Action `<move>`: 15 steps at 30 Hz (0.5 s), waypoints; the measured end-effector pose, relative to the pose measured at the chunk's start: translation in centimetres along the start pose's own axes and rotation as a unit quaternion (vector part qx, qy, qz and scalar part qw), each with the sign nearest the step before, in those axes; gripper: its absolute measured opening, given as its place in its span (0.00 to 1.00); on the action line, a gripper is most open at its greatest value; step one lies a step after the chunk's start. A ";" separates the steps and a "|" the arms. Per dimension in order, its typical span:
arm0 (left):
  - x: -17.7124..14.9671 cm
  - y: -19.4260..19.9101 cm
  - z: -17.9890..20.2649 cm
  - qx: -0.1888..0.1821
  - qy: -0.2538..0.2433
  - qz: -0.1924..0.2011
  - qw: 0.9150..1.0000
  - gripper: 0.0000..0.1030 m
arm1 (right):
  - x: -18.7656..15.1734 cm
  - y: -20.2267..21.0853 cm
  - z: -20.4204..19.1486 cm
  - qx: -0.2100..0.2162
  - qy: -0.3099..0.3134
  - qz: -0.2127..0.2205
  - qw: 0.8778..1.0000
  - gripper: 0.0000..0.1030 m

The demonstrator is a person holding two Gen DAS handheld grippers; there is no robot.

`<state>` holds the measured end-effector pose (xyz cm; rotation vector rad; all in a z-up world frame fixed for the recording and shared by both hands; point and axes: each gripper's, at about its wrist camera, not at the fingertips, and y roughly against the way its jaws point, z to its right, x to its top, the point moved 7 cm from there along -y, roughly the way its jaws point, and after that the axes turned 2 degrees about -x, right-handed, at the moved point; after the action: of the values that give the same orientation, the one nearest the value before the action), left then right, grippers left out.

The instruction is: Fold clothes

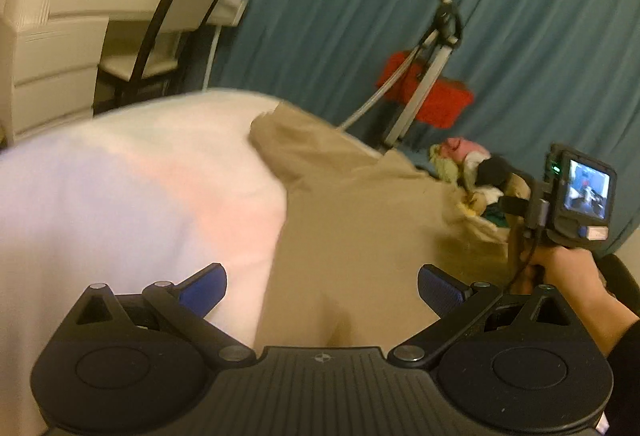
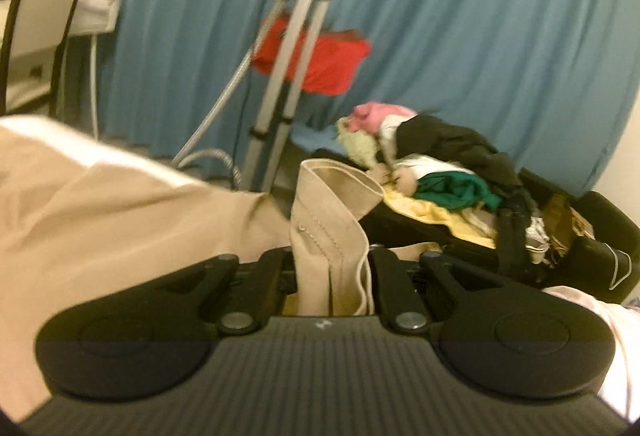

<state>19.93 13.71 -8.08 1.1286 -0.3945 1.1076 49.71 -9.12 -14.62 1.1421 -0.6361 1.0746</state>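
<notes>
teal curtain (image 2: 460, 36) hangs behind everything; the white bed (image 1: 100, 196) carries the beige garment (image 1: 352, 220) spread across it, a heap of clothes (image 2: 448, 172) lies beyond. the right gripper (image 2: 332, 276) has its jaws clamped on a stitched hem of that garment, while the left gripper (image 1: 320, 288) hangs over it, blue pads (image 1: 204, 286) wide apart, empty

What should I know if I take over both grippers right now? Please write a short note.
Right gripper: shut on a hemmed edge of the beige trousers.
Left gripper: open, holding nothing, above the trousers.
The trousers lie partly spread on the white bed.
A pile of unfolded clothes waits on a dark case beyond the bed.
Done: edge gripped. Left: finish folding the trousers, then the pile.
</notes>
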 end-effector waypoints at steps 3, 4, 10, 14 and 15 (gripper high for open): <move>-0.4 -1.3 0.1 0.007 -0.014 -0.010 1.000 1.00 | 0.1 -1.0 -0.6 0.045 -0.048 -0.013 0.998 0.24; -0.5 -1.7 0.1 0.008 -0.017 -0.013 1.000 1.00 | 0.2 -1.0 -0.6 0.068 -0.068 -0.017 0.995 0.39; -1.2 -3.0 1.2 0.006 -0.028 -0.021 0.999 1.00 | 0.4 4.0 1.2 0.127 -0.150 0.004 0.980 1.00; -1.6 -2.8 2.3 -0.001 -0.045 -0.017 0.999 1.00 | -0.6 10.4 3.8 0.118 -0.172 0.019 0.978 1.00; -1.7 -2.5 2.7 -0.002 -0.050 -0.015 0.999 1.00 | -1.0 12.4 4.4 0.114 -0.177 0.024 0.977 1.00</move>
<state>21.95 10.56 -9.45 1.1852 -0.4564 1.0254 38.48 -13.16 -9.07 1.5450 -0.8356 1.0117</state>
